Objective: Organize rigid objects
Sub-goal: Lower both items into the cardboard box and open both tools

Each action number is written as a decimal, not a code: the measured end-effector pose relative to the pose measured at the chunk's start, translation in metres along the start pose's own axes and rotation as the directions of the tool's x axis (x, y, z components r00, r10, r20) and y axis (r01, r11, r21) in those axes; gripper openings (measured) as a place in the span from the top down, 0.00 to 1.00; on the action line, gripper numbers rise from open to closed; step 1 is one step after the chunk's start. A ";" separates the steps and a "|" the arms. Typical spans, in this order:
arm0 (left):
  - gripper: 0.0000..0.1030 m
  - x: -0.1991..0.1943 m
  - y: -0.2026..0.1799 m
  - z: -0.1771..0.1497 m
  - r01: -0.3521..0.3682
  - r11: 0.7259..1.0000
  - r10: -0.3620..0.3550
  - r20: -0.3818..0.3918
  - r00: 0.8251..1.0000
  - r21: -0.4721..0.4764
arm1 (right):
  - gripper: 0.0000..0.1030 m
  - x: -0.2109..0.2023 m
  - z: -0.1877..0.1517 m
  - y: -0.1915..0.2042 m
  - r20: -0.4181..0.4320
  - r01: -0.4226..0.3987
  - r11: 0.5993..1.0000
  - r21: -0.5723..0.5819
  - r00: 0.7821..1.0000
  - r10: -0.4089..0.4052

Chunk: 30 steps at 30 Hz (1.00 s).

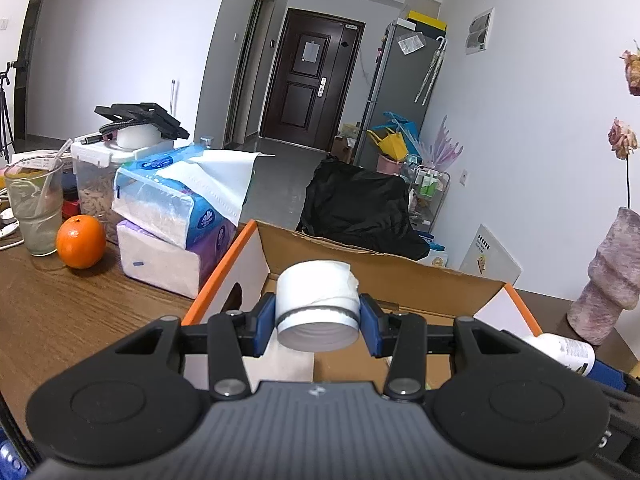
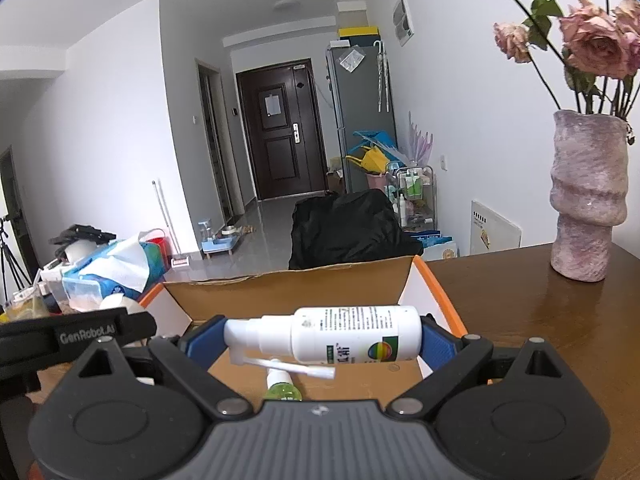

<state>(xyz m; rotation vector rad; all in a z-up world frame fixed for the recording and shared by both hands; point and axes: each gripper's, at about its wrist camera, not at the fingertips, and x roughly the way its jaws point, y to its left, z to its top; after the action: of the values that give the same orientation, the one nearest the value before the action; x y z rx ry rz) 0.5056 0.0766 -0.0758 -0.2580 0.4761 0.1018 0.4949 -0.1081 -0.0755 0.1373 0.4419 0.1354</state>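
The left gripper (image 1: pixel 318 314) pinches a white roll (image 1: pixel 316 304) wrapped in tissue between its blue pads, holding it above the open cardboard box (image 1: pixel 384 276). The box's orange-edged left wall (image 1: pixel 218 276) lies just left of the gripper; beyond that wall stacked tissue packs (image 1: pixel 176 216) crowd close, with an orange (image 1: pixel 81 242) and a glass (image 1: pixel 35 208) farther left on the wooden surface (image 1: pixel 60 308).

The right gripper (image 2: pixel 324 342) clamps a white spray bottle (image 2: pixel 344 338) lengthwise, nozzle to its left, over the same box. Below it, on the box floor, lies a small green bottle (image 2: pixel 282 390). The box's right wall (image 2: pixel 434 292) runs just right of the gripper; past it the surface is bare up to a pink vase (image 2: pixel 586 196) well to the right.
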 end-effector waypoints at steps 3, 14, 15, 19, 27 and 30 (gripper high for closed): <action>0.57 0.006 0.001 0.002 -0.006 1.000 0.006 0.001 1.000 0.005 | 0.06 0.007 0.000 0.002 -0.005 0.002 1.000 -0.008 1.000 -0.002; 0.57 0.020 0.003 0.009 -0.014 0.999 0.014 0.003 1.000 0.046 | 0.06 0.027 0.000 0.002 -0.031 0.015 0.999 -0.031 0.999 -0.016; 0.57 0.021 0.004 0.009 -0.015 0.999 0.015 0.002 1.000 0.049 | 0.06 0.028 -0.001 0.002 -0.034 0.017 0.999 -0.037 0.999 -0.018; 0.57 0.024 0.005 0.008 -0.023 0.998 0.023 -0.004 1.000 0.059 | 0.06 0.031 -0.001 0.001 -0.039 0.007 0.999 -0.039 0.999 -0.009; 0.19 0.018 0.012 0.009 -0.045 0.997 0.042 0.037 0.998 0.068 | 0.05 0.029 -0.001 -0.001 -0.051 -0.010 0.999 -0.036 0.999 0.008; 0.02 0.012 0.013 0.010 -0.049 0.996 0.044 0.063 0.997 0.077 | 0.00 0.029 -0.001 -0.002 -0.046 -0.015 1.000 -0.028 0.999 0.013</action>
<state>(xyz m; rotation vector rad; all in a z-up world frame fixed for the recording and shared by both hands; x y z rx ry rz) 0.5188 0.0926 -0.0759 -0.1659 0.4241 0.1358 0.5206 -0.1053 -0.0887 0.1101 0.4847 0.1587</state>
